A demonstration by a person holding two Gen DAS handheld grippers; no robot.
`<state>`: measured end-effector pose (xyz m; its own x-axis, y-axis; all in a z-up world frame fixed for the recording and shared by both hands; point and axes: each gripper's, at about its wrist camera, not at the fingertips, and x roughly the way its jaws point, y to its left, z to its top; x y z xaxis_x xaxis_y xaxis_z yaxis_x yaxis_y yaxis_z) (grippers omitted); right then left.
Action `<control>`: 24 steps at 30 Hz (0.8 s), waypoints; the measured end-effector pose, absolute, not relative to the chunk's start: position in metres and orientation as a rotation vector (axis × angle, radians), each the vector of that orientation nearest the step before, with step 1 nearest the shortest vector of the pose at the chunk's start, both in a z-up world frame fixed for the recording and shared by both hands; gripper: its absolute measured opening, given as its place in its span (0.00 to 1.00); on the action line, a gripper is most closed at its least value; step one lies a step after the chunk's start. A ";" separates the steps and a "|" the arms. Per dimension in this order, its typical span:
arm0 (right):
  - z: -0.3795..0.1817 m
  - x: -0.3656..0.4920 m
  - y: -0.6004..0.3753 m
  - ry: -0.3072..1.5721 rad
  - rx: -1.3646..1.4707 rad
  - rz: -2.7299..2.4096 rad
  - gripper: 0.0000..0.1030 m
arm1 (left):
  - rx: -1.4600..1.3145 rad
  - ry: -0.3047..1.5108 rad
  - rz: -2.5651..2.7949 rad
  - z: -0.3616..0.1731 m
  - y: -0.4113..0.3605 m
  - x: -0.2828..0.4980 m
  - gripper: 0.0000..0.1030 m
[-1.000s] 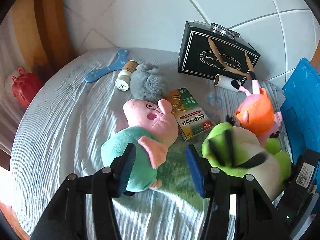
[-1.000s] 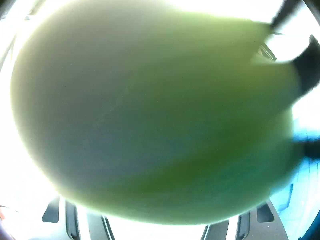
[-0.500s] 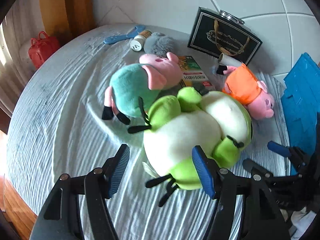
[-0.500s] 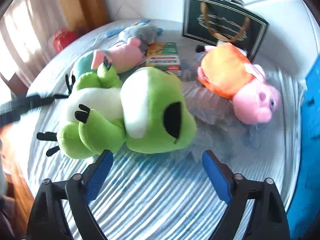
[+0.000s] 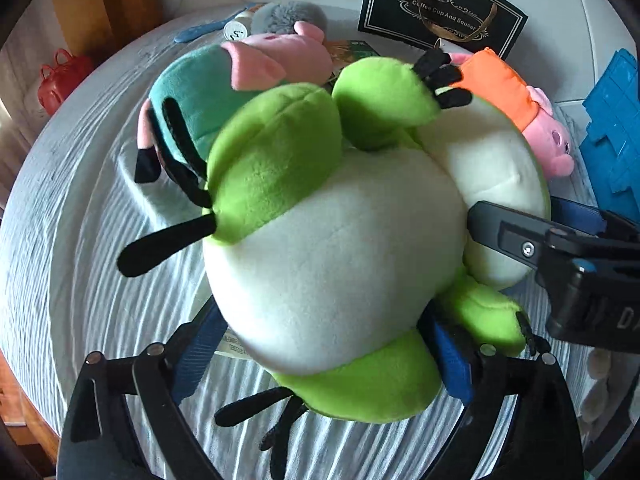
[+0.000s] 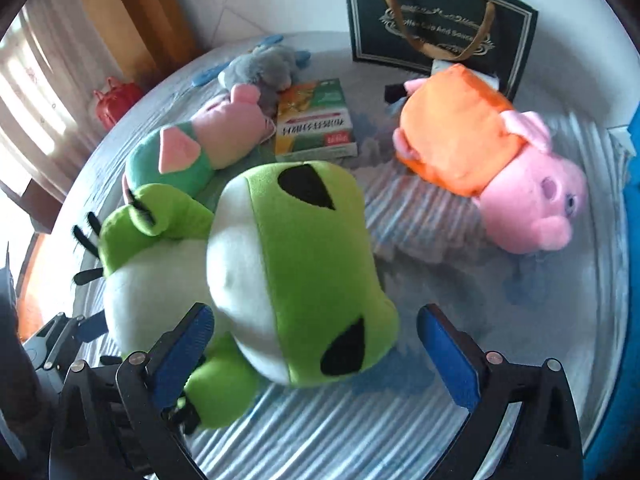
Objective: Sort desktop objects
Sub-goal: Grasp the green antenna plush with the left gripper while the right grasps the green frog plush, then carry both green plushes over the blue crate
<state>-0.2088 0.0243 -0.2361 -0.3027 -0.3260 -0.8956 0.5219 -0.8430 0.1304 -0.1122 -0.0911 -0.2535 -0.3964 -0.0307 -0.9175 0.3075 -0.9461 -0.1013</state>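
A green and white frog plush [image 5: 340, 248] lies on the striped cloth. My left gripper [image 5: 324, 354] points steeply down over its white belly, which sits between the blue pads [image 5: 450, 360]; the jaws are opening. My right gripper [image 6: 318, 358] straddles the frog's head [image 6: 296, 264], jaws opening too; its left pad is beside the head and its right pad [image 6: 450, 360] stands clear of it. The right gripper's fingers [image 5: 520, 240] also show at the frog's right side in the left wrist view.
A pig plush in teal [image 6: 180, 152] lies behind the frog, a pig plush in orange [image 6: 460, 128] to the right. Farther back are a green box [image 6: 316, 124], a grey fluffy toy [image 6: 260, 68], a black gift bag [image 6: 436, 20]. A blue crate [image 5: 616, 128] stands right.
The frog left the right gripper and now lies on the cloth; that gripper drew back with wider jaws. The left gripper came down over the frog's belly and widened.
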 end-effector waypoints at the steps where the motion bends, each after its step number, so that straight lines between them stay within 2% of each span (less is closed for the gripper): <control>1: -0.240 -0.209 0.023 0.254 1.430 -2.163 1.00 | 1.583 0.391 -2.447 -0.255 -0.092 -0.111 0.92; 2: -0.243 -0.210 0.022 0.246 1.431 -2.154 1.00 | 1.572 0.390 -2.457 -0.255 -0.092 -0.110 0.92; 5: -0.247 -0.206 0.023 0.233 1.453 -2.135 0.98 | 1.567 0.382 -2.489 -0.254 -0.091 -0.106 0.82; 6: -0.246 -0.203 0.024 0.223 1.450 -2.130 0.86 | 1.559 0.372 -2.504 -0.251 -0.090 -0.104 0.76; 9: -0.236 -0.191 0.027 0.253 1.405 -2.160 0.71 | 1.512 0.313 -2.542 -0.239 -0.085 -0.099 0.72; 14: -0.203 -0.176 0.042 0.222 1.303 -2.227 0.65 | 1.383 0.245 -2.641 -0.203 -0.074 -0.090 0.72; 24: -0.072 -0.132 0.092 0.204 0.949 -2.506 0.63 | 1.030 0.188 -2.922 -0.093 -0.039 -0.080 0.72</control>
